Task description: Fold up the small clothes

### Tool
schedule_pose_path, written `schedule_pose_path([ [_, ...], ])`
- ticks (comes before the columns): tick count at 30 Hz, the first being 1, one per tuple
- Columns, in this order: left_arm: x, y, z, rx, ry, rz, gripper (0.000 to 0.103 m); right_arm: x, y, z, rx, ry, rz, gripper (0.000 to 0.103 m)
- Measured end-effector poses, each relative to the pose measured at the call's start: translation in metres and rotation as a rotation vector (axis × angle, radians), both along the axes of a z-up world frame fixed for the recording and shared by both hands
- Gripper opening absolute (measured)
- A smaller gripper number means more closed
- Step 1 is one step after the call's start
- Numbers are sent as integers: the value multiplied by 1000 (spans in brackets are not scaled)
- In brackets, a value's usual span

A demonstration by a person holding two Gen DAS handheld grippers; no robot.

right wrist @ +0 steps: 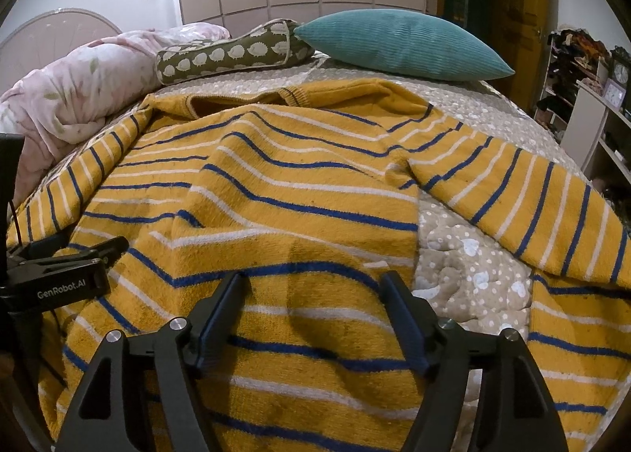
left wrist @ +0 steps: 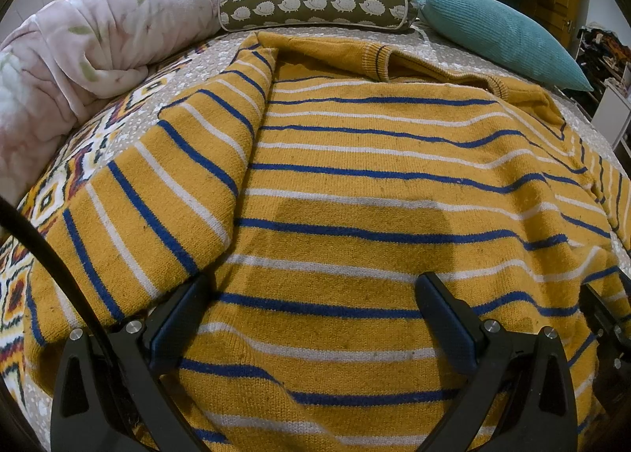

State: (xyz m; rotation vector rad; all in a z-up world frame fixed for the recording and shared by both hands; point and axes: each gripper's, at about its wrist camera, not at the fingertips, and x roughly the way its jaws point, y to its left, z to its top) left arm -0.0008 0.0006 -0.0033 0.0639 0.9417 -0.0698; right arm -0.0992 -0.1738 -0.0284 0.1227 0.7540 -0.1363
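Both grippers' fingers spread wide, empty, over striped sweater.

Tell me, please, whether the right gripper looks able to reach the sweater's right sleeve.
Probably yes: the right gripper has open jaws, and the sleeve lies uncovered on the bedspread beside it.

The left black plastic two-finger gripper has two angular black arms with triangular cut-outs, each carrying round silver screw heads near the finger base. Its fingers are flat slabs faced with dark blue pads. A thick black cable curves past its left side. The right black plastic two-finger gripper is built alike: cut-out arms, silver screws, blue-padded fingers. In the right wrist view the left unit's black side wears white "GenRobot.AI" lettering.
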Motion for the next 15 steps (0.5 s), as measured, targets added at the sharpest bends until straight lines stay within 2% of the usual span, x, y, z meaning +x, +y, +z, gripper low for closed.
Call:
schedule_pose_path([
  [5, 0, 1, 0, -5, 2, -2, 103, 1, 3, 1, -19, 13, 0, 79],
  [7, 0, 2, 1, -12, 2, -3, 103, 2, 3, 11, -22, 14, 9, 79],
  [10, 0, 2, 1, -12, 3, -3, 103, 10, 1, 42, 19, -44, 25, 79],
  [13, 0, 2, 1, -14, 2, -3, 103, 44, 9, 71, 70, -65, 107, 79],
  [14, 0, 2, 1, -14, 2, -3, 103, 61, 15, 76, 95, -56, 140, 74],
  [15, 0, 2, 1, -14, 2, -3, 103, 80, 24, 79, 124, -40, 182, 59],
])
